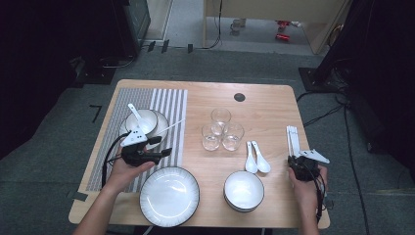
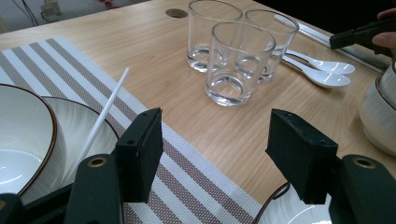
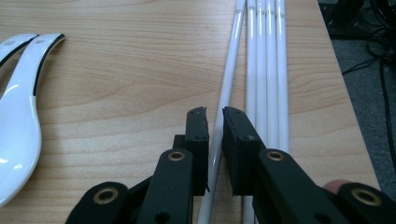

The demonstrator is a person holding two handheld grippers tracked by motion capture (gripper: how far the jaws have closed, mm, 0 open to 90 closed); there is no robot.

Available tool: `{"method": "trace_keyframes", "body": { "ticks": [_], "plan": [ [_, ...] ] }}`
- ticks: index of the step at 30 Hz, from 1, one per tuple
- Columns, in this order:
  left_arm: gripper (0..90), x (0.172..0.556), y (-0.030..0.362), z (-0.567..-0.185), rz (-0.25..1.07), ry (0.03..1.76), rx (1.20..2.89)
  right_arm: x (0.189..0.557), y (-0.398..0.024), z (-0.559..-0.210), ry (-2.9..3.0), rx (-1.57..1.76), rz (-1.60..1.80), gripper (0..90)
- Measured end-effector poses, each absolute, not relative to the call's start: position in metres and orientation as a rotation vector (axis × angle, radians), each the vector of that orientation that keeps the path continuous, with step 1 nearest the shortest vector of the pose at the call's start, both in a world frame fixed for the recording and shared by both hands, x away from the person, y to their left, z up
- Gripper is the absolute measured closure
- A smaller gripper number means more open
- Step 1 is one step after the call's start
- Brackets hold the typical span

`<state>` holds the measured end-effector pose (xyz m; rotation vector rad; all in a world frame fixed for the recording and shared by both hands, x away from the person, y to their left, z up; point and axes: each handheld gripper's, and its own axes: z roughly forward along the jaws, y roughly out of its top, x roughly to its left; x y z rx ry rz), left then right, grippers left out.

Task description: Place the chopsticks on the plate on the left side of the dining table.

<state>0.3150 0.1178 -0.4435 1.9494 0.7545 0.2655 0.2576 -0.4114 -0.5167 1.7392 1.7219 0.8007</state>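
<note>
— What sits mid-table?
— Three glasses (image 1: 220, 129) clustered, two white spoons (image 1: 257, 157) just right of them.
— And the grippers?
— The left gripper (image 1: 161, 147) hovers over the striped placemat (image 1: 166, 105); the right gripper (image 1: 294, 159) meets the white chopsticks (image 1: 292, 139) at the table's right edge.

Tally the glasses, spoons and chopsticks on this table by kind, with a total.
Glasses: 3
Spoons: 3 (two beside the glasses, and what looks like one in the left bowl)
Chopsticks: 6 (five at the right edge, one of them in the right claw; one across the left plate)
Total: 12
</note>
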Motion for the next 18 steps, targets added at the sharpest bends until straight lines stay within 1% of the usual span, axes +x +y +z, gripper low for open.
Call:
{"method": "trace_keyframes", "body": {
  "ticks": [6, 18],
  "plan": [
    [36.0, 0.315, 0.119, -0.443, 0.268, 0.754, 1.951, 0.259, -0.407, -0.518, 1.718, 1.76, 0.831, 84.1],
    [35.9, 0.314, 0.119, -0.444, 0.273, 0.753, 1.955, 0.263, -0.391, -0.518, 1.719, 1.793, 0.855, 85.0]
  ]
}}
